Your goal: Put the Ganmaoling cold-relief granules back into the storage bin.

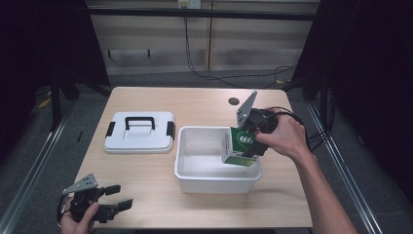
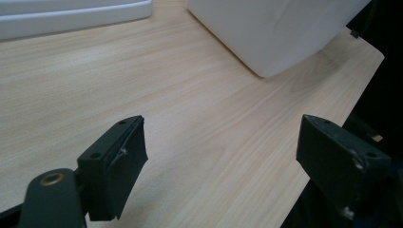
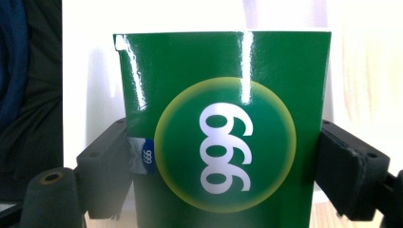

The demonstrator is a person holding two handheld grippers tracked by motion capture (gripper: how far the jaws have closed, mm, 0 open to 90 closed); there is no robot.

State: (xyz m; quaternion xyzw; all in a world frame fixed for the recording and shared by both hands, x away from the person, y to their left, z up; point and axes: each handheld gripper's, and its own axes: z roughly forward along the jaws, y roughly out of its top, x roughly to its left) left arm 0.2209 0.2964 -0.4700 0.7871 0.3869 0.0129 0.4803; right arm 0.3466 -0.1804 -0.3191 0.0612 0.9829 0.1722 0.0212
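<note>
A green box point(image 1: 240, 145) with a round "999" mark is held over the right side of the white plastic bin point(image 1: 204, 178), partly inside it. My right gripper point(image 1: 251, 141) is shut on the box, with its jaws pressing the two sides. The right gripper view has the green box point(image 3: 223, 128) up close between the black fingers point(image 3: 351, 171). My left gripper point(image 1: 119, 196) rests at the near left corner of the table, open and empty. Its black fingers point(image 2: 116, 166) stand wide apart over bare wood in the left gripper view.
A white lid with a black handle point(image 1: 140, 131) lies flat on the table left of the bin. The bin's corner point(image 2: 271, 33) and the lid's edge point(image 2: 71, 16) lie ahead of the left gripper. A round hole point(image 1: 234, 101) is in the table's far part.
</note>
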